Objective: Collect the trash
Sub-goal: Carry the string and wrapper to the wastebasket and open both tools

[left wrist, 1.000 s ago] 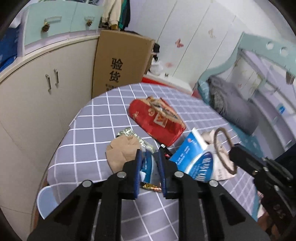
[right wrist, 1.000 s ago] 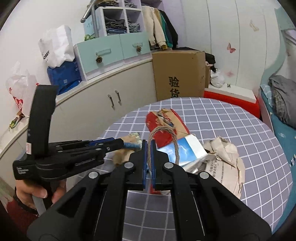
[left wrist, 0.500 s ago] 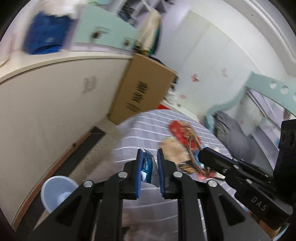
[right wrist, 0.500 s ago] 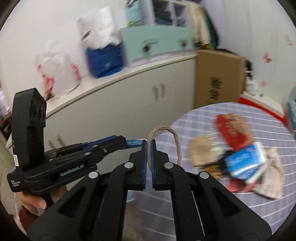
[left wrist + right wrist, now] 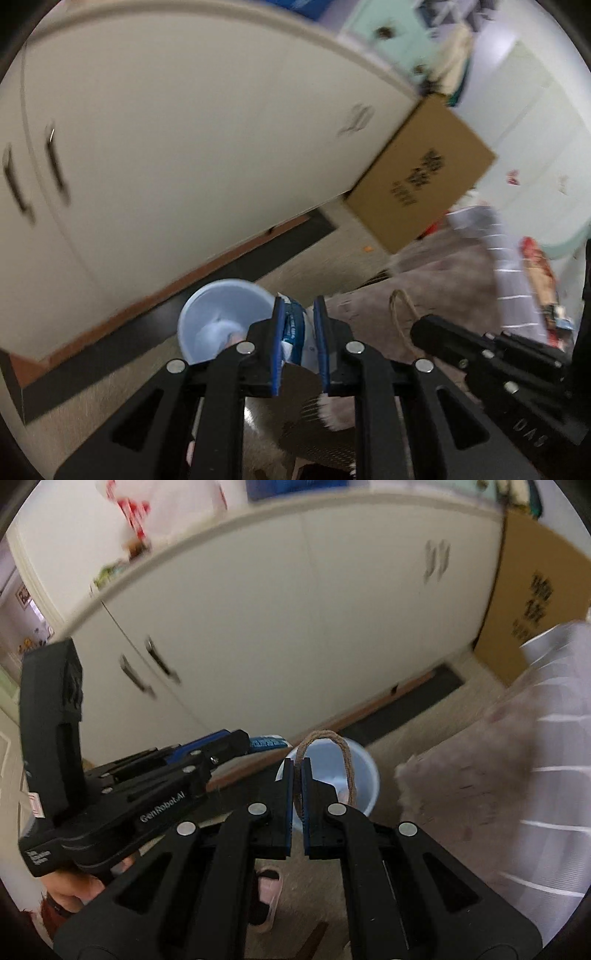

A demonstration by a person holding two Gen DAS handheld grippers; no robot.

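Observation:
My left gripper [image 5: 298,314] is shut on a blue and white wrapper [image 5: 293,332] and holds it beside the rim of a pale blue trash bin [image 5: 210,314] on the floor. The bin holds some pale trash. My right gripper [image 5: 297,771] is shut on a brown rope loop [image 5: 345,760] and holds it above the same bin [image 5: 364,775]. The left gripper [image 5: 258,744] shows in the right wrist view, left of the bin, with the wrapper [image 5: 267,743] at its tips. The right gripper's tip [image 5: 421,326] and rope loop [image 5: 400,314] show in the left wrist view.
White cabinets [image 5: 295,609] run along the wall behind the bin. A cardboard box [image 5: 421,177] stands on the floor at the right. The table's grey checked cloth [image 5: 546,775] hangs at the right. A slipper [image 5: 267,893] lies on the floor below my grippers.
Both grippers have swung left and down from the table toward the floor bin, each still holding its piece of trash. The bin is now close under them.

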